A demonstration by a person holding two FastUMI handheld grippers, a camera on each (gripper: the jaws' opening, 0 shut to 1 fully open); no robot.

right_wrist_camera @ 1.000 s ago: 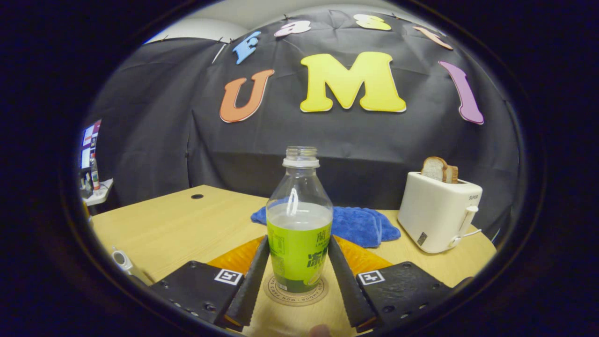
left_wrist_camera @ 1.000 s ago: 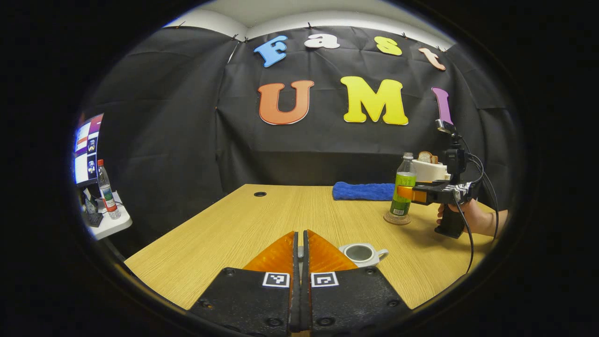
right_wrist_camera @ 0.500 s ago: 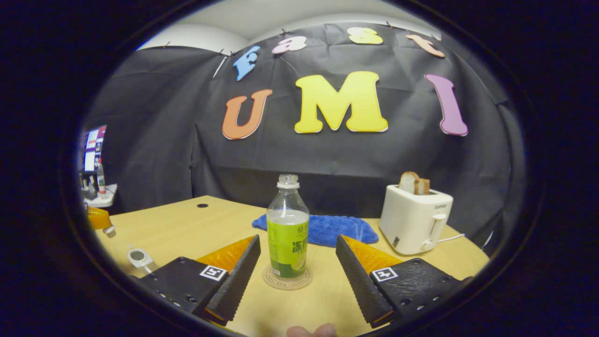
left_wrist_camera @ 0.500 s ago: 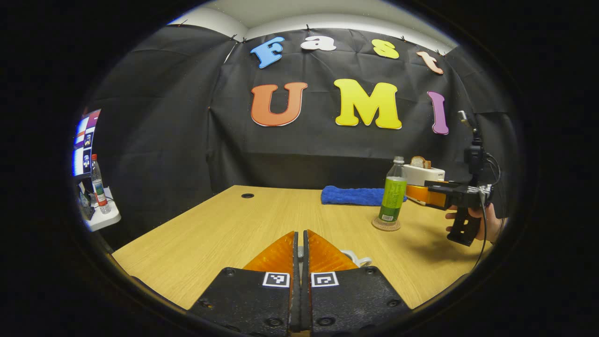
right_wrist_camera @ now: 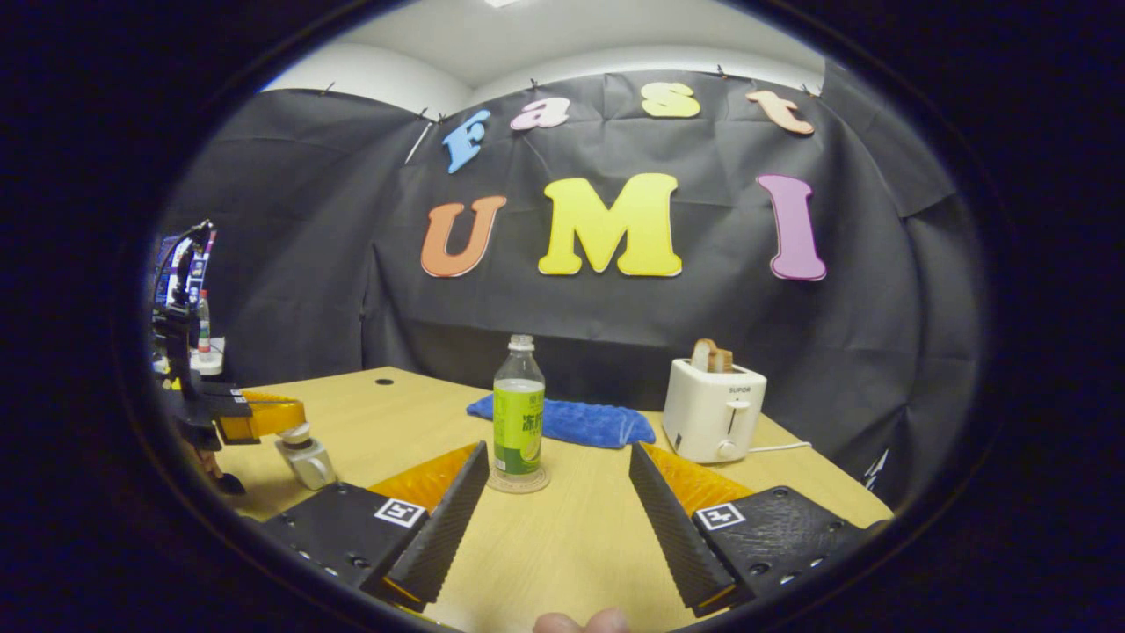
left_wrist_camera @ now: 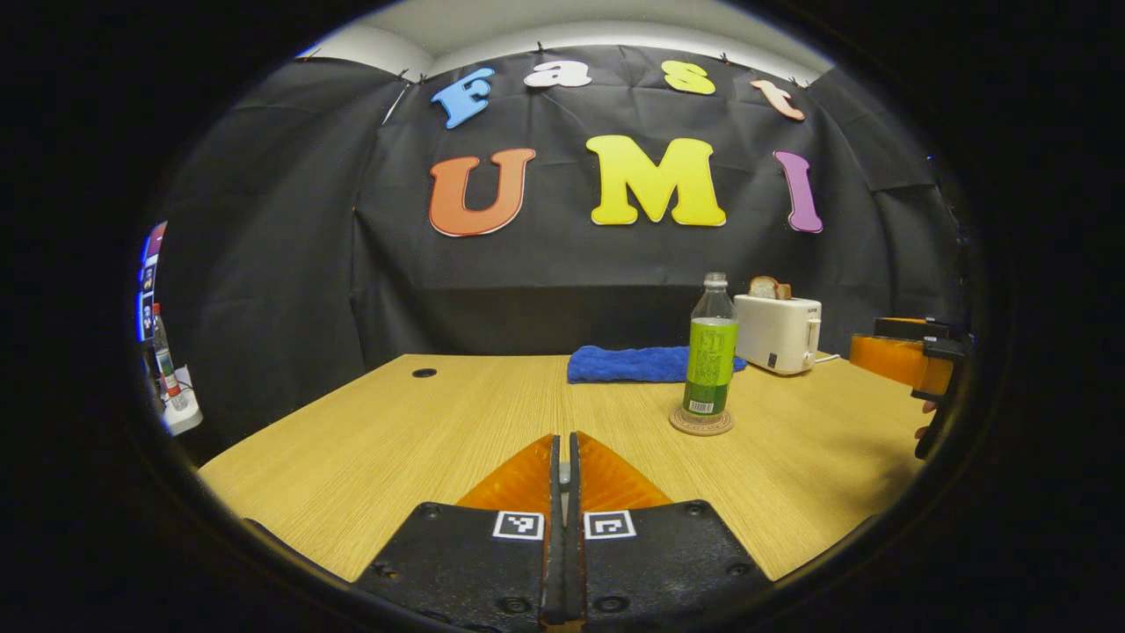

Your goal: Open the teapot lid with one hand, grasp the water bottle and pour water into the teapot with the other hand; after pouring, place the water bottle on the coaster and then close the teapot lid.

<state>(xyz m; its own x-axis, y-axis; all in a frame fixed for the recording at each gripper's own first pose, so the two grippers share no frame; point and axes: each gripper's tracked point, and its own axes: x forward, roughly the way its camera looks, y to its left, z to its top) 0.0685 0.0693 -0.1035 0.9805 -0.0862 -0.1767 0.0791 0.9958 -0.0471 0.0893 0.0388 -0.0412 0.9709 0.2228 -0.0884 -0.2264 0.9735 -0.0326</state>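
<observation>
A clear water bottle (right_wrist_camera: 518,409) with a green label stands upright and uncapped on a round coaster (right_wrist_camera: 518,482). My right gripper (right_wrist_camera: 558,492) is open, drawn back from the bottle with a gap to it. In the right gripper view the white teapot (right_wrist_camera: 309,462) sits at the left, and the left gripper (right_wrist_camera: 264,415) holds the lid (right_wrist_camera: 294,433) at its mouth; I cannot tell if the lid is seated. In the left gripper view my left gripper (left_wrist_camera: 563,440) is shut with a bit of white between its fingers, and the bottle (left_wrist_camera: 710,352) stands right of centre.
A white toaster (right_wrist_camera: 712,409) with bread stands at the back right, and a blue cloth (right_wrist_camera: 562,422) lies behind the bottle. The wooden table (left_wrist_camera: 439,431) has a cable hole (left_wrist_camera: 424,373) far left. A side shelf (left_wrist_camera: 167,413) with another bottle is off the table's left.
My right gripper let go of the bottle, opened and pulled back. My left gripper carried the lid over the teapot, which has passed from sight under its fingers.
</observation>
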